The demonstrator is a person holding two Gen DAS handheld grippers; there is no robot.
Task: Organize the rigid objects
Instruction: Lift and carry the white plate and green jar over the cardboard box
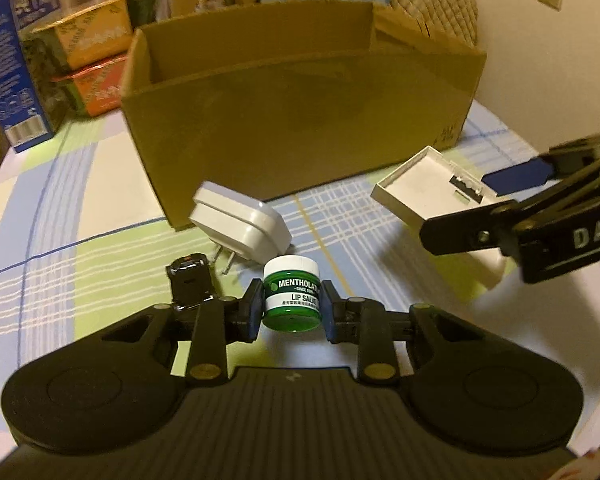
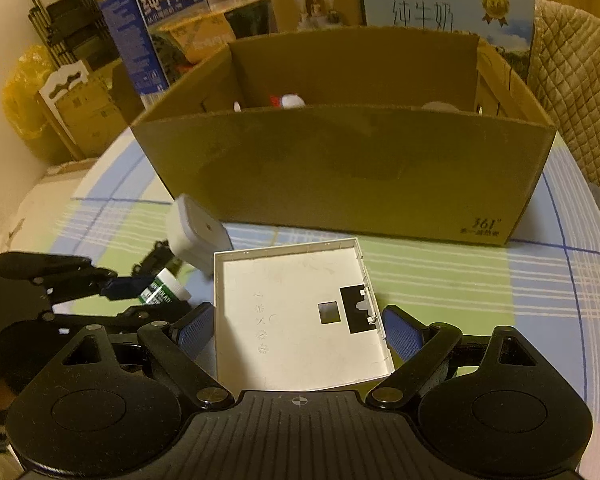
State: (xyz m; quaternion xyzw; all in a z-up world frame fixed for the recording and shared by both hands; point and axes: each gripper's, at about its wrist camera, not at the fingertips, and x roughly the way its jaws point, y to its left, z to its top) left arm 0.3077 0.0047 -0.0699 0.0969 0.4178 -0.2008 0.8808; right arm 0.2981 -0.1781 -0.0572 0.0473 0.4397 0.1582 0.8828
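My left gripper [image 1: 291,309] is shut on a small green Mentholatum lip salve jar [image 1: 292,298] with a white cap, held low over the table. The jar also shows in the right wrist view [image 2: 164,289]. My right gripper [image 2: 298,330] is shut on a flat white plastic cover [image 2: 296,316], its pads [image 2: 402,334] against both side edges. The cover also shows in the left wrist view [image 1: 436,192]. A white plug adapter [image 1: 240,222] and a small black toy car [image 1: 189,280] lie on the table. An open brown cardboard box [image 1: 292,120] stands behind them.
The table has a blue, green and white checked cloth [image 1: 80,208]. Milk cartons and coloured boxes [image 1: 80,56] stand behind and left of the cardboard box. A few small items [image 2: 288,101] lie inside the box. A quilted chair back [image 2: 572,92] is at the right.
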